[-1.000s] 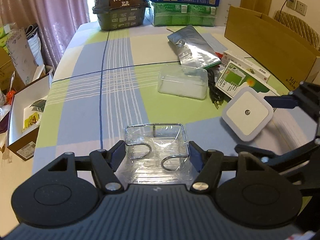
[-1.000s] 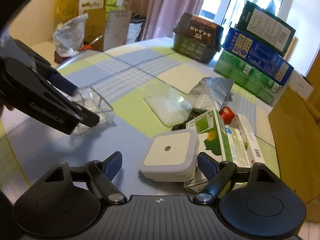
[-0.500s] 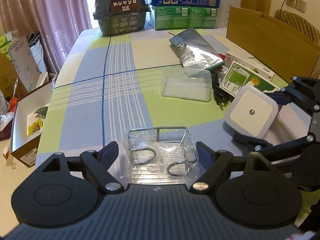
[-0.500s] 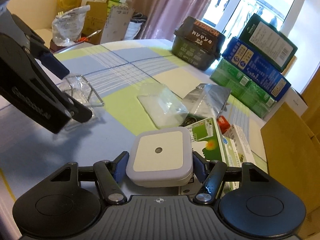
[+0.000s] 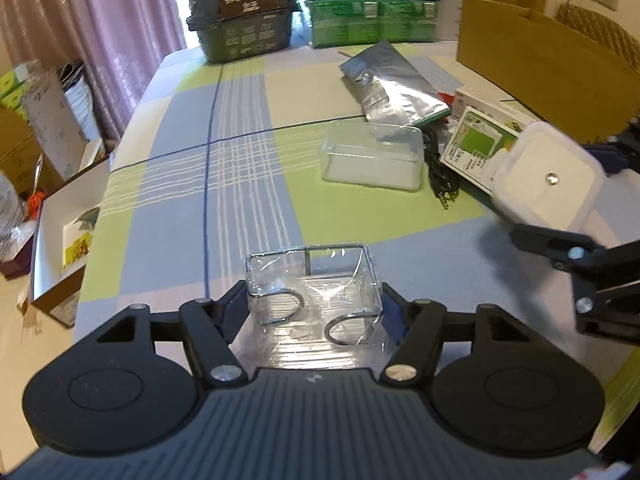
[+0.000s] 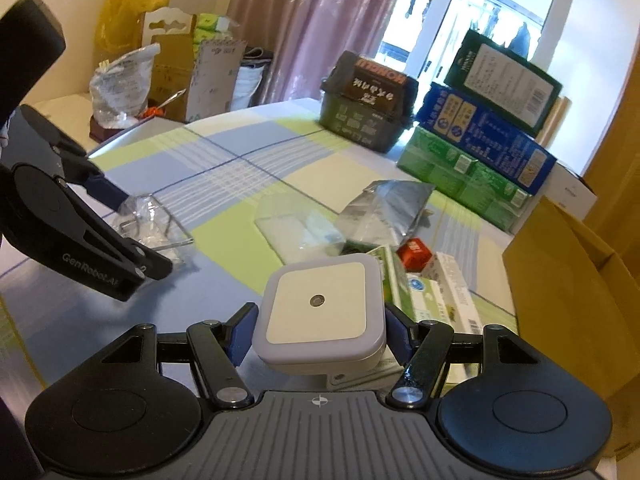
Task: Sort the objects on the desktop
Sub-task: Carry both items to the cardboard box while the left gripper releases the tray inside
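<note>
Your right gripper [image 6: 318,330] pinches the night light [image 6: 318,312] — lifted clear for sorting; your left gripper [image 5: 314,304] brackets the wire holder [image 5: 314,294], squeezing it steady.

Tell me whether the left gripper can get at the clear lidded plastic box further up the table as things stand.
Probably not yet: the left gripper is shut on the wire holder. The cloth up to the clear plastic box looks bare, so the path itself seems free.
</note>
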Tool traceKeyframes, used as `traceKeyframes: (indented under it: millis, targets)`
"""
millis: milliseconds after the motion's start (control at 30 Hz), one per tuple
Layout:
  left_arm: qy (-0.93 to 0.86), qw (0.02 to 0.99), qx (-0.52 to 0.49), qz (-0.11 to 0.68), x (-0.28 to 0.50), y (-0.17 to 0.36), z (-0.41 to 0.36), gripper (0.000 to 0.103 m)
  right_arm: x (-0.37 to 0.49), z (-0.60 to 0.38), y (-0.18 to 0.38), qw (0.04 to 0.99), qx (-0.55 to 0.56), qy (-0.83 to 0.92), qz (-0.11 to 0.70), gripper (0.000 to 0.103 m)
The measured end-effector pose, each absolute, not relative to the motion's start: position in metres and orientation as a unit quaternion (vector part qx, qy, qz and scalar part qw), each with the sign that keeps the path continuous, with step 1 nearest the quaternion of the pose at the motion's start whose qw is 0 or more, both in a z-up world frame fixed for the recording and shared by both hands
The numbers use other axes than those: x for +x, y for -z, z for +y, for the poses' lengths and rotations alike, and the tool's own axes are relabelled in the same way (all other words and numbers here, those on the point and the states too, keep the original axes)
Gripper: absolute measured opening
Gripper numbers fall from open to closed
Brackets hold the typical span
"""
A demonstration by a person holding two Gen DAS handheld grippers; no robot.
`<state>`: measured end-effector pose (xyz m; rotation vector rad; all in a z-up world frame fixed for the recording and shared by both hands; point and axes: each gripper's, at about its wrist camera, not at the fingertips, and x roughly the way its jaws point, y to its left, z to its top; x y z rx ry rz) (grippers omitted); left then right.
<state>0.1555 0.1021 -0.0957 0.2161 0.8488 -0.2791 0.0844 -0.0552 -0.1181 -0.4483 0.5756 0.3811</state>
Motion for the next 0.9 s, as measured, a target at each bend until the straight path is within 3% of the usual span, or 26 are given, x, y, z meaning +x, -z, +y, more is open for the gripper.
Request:
traceKeyframes:
  millis: [433, 900]
  targets:
    - [0.133, 0.907, 0.087, 0.39, 0.125, 0.028, 0.072, 0.062, 0.068, -0.112, 0.064, 0.94, -0.14, -0.144, 0.277, 0.063]
    - [0.241, 0.904, 0.079, 0.344, 0.122, -0.048, -0.082, 0.062, 0.077, -0.273, -0.015, 0.962, -0.029, -0.049, 0.267, 0.063]
